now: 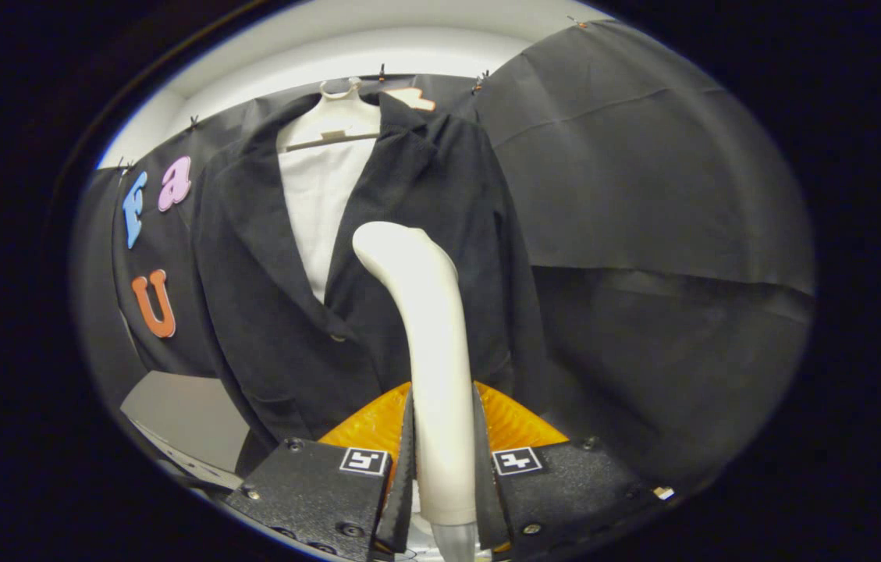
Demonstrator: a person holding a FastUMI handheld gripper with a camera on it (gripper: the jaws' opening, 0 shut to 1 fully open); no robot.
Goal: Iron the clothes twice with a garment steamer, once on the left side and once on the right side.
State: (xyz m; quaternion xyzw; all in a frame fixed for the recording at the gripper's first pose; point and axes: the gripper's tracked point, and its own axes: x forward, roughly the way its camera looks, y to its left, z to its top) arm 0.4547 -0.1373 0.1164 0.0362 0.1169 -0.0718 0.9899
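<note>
A black jacket (pixel 276 312) hangs on a white hanger (pixel 335 117) against the booth wall, over a white shirt (pixel 323 203). My gripper (pixel 444 460) is shut on the handle of a white garment steamer (pixel 428 336), which stands upright between the fingers. The steamer's bent head reaches up in front of the jacket's right front panel, near its middle. Whether the head touches the cloth I cannot tell. A button on the jacket shows just left of the steamer's handle.
Black cloth walls stand behind and to the right of the jacket. A pale table surface (pixel 190 414) lies low on the left, below the jacket's hem. A white ceiling strip runs above the hanger.
</note>
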